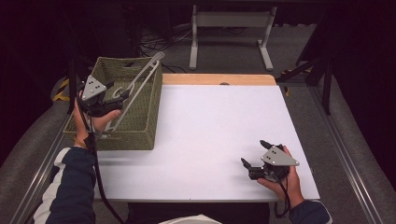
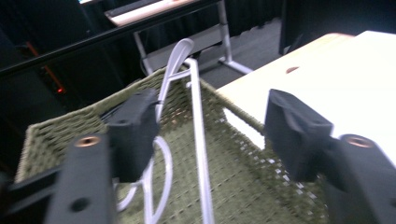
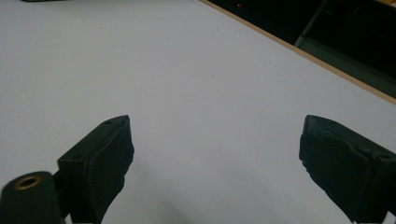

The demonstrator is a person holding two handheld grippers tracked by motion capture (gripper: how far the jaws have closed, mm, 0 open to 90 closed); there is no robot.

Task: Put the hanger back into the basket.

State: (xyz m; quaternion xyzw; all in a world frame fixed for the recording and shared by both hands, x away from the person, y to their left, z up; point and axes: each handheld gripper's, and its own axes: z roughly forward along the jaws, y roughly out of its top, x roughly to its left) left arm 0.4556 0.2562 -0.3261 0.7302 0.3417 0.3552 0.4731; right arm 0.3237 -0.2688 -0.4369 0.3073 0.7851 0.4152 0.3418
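Note:
A green woven basket (image 1: 135,133) stands at the left end of the white table (image 1: 210,126). Metal tongs (image 1: 140,79) lie in it, their far end leaning over the back rim. My left gripper (image 1: 116,95) hovers over the basket's left part. In the left gripper view its jaws stand apart, so the left gripper (image 2: 210,135) is open; the tongs (image 2: 200,140) run between them and neither pad presses on them. Low over the table's near right corner, my right gripper (image 1: 253,152) is open. The right gripper (image 3: 215,154) has only bare white table (image 3: 187,70) between its jaws.
A wooden strip (image 1: 219,79) edges the table's far side. Beyond it on the floor stands a white metal frame (image 1: 229,21). The basket's woven wall (image 2: 252,186) rises close around my left gripper. Dark rails run along both sides of the table.

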